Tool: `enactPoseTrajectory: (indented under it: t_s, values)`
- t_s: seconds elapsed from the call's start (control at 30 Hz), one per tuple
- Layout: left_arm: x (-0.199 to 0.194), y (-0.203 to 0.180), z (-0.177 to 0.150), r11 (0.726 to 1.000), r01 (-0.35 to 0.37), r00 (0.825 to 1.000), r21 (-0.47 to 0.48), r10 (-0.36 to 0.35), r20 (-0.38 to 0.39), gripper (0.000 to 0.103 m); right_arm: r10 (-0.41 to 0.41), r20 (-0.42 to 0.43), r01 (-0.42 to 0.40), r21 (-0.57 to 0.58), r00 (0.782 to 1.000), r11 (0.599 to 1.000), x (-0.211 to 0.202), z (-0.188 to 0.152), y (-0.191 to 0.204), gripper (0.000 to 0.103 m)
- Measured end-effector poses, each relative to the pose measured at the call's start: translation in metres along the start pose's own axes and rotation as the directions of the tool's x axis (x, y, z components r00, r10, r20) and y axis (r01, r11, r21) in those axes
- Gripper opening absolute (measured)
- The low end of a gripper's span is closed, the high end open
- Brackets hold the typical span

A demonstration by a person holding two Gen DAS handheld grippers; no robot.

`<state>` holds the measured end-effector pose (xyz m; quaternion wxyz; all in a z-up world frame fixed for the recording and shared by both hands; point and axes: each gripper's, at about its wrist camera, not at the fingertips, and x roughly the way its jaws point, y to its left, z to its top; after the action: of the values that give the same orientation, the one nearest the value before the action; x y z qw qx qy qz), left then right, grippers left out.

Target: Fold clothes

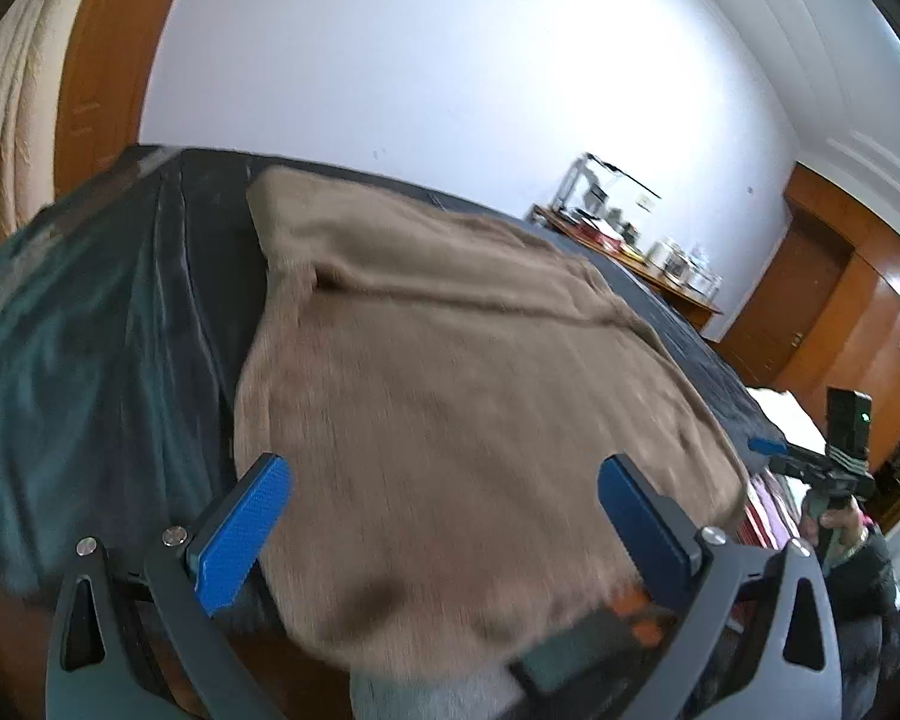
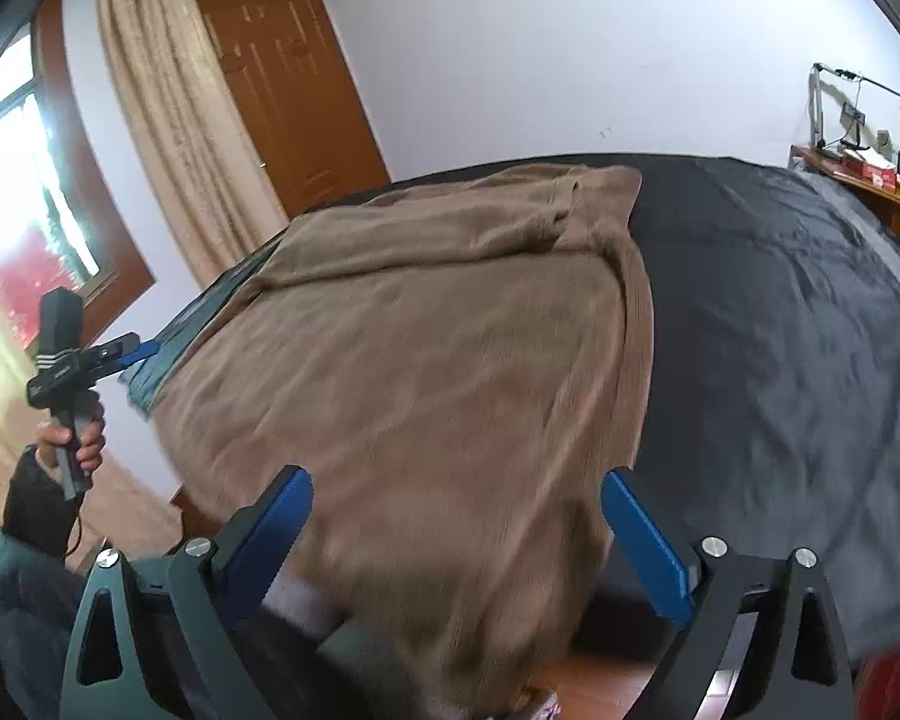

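Observation:
A brown knitted sweater [image 1: 450, 372] lies spread on the dark bed cover [image 1: 198, 252], its near hem drooping over the bed's front edge. My left gripper [image 1: 444, 462] hovers open over that hem near its left side, blue pads wide apart and gripping nothing. My right gripper [image 2: 456, 476] is open too, above the hem of the sweater [image 2: 426, 360] toward its right edge. Each tool shows in the other's view: the right gripper [image 1: 771, 447] at the sweater's right edge, the left gripper [image 2: 141, 351] at the bed's left corner, held by a hand [image 2: 72, 438].
Dark bed cover [image 2: 780, 312] stretches bare to the sweater's right. A teal cloth [image 1: 48, 348] lies on the bed's left part. A cluttered wooden desk [image 2: 870, 180] stands against the far wall. A curtain [image 2: 168, 108], wooden door [image 2: 294, 90] and window are at the left.

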<state>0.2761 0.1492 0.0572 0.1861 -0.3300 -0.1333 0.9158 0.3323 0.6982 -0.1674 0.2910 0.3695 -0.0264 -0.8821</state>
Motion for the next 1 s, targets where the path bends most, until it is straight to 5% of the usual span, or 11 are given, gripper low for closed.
enactPoseTrajectory:
  t_s: [0.13,0.37,0.77,0.87,0.93,1.0]
  values:
    - [-0.021,0.014,-0.034,1.0,-0.015,1.0,0.027,0.016,-0.023,0.103,-0.004,-0.033,0.003,-0.015,0.999,1.0,-0.02,-0.034,0.001,0.096]
    - [-0.023,0.036,-0.066,0.997,0.058,0.994,-0.056,-0.063,-0.092,0.103,0.014,-0.111,-0.006,0.068,0.994,0.998,-0.01,-0.065,-0.019,0.096]
    - [0.04,0.04,-0.08,0.979,0.177,0.973,-0.097,-0.189,-0.13,0.103,0.222,-0.121,-0.198,0.186,0.968,0.962,0.035,-0.055,-0.034,0.095]
    - [0.051,0.034,-0.076,0.973,0.216,0.966,-0.079,-0.225,-0.129,0.103,0.219,-0.145,-0.191,0.184,0.965,0.964,0.044,-0.054,-0.033,0.071]
    - [0.06,0.029,-0.075,0.963,0.254,0.951,-0.087,-0.265,-0.161,0.102,0.219,-0.16,-0.189,0.181,0.963,0.965,0.049,-0.053,-0.033,0.046]
    - [0.065,0.022,-0.08,0.963,0.264,0.94,-0.063,-0.271,-0.209,0.093,0.236,-0.169,-0.206,0.177,0.957,0.963,0.051,-0.055,-0.032,0.038]
